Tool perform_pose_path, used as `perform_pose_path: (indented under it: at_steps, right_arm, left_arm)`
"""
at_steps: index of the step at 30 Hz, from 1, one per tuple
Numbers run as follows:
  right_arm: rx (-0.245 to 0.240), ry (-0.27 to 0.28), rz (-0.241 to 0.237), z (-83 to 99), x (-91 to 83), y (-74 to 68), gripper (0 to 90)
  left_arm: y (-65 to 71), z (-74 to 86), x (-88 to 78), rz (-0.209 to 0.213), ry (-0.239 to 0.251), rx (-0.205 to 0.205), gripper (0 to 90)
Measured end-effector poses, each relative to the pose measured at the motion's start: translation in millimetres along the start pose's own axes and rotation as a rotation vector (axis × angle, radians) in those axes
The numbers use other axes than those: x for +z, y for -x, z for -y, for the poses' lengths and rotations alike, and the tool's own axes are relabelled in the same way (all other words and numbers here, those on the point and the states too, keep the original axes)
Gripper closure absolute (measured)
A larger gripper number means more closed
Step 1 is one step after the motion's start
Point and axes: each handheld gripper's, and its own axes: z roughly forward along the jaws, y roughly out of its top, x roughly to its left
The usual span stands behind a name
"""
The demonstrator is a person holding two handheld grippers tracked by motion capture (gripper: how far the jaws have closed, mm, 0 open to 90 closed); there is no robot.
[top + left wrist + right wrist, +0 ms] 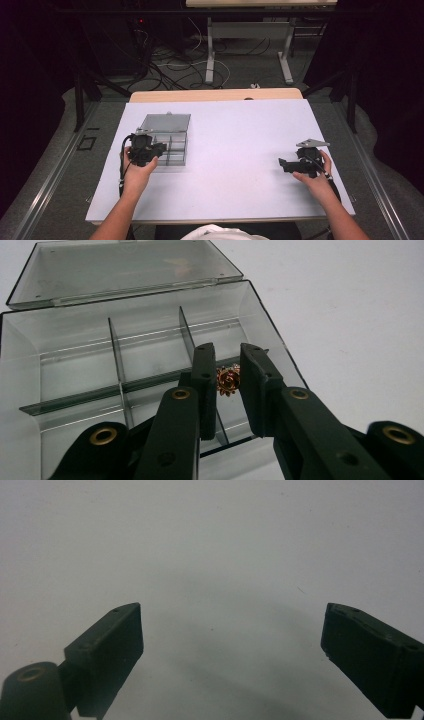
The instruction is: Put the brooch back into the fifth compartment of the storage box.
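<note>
Far left of the surface (240,135): a clear box (176,159), lid (125,270) thrown fully back and lying flat behind the tray. Probably left that way so nothing overhangs the compartments and a gripper can come in from above and in front.

Inside, thin dividers (116,360) cutting the tray into two rows of cells. No contents to be seen in the cells on the left and in the middle.

Next, the left hand (137,172) wrapped round the left gripper (228,351), angled down at the tray's near edge. Jaws drawn close together, pinching a small gold and red flower-shaped ornament (227,380) just below the tips. Gripped by its two sides, face towards the camera, likely because so small a piece offers no other hold and would slip from anything looser. Carried over the right-hand column of cells, close to the long cross divider. Whether above the cell floor or touching it, hard to say. Kept to the open middle of the cell, apparently so that the jaws can part without knocking a wall.

Further right, a wide stretch of bare surface.

At the right edge, the right hand (312,177) with the right gripper (286,164) low over the sheet, well apart from the box. Jaws spread wide in the right gripper view (232,645), nothing between them. By the look of it parked clear of the work, out of the way and ready if needed.
</note>
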Motion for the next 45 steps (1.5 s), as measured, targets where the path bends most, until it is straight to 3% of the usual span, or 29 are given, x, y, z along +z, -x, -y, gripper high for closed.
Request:
perform_pose_path:
  at_steps: [17, 29, 45]
  right_arm:
    - [0.000, -0.001, 0.002, 0.1, 0.0, 0.1, 9.8]
    - [-0.001, -0.001, 0.002, 0.1, -0.1, 0.3, 9.8]
    - [-0.002, 0.000, 0.000, 0.0, -0.3, 0.1, 9.8]
  left_arm:
    - [-16.9, 5.8, -4.0, -0.013, -0.019, -0.035, 77.3]
    - [-21.9, 11.0, 2.6, -0.017, -0.025, -0.062, 77.3]
    - [-25.4, 15.8, 10.5, -0.012, -0.076, -0.051, 77.2]
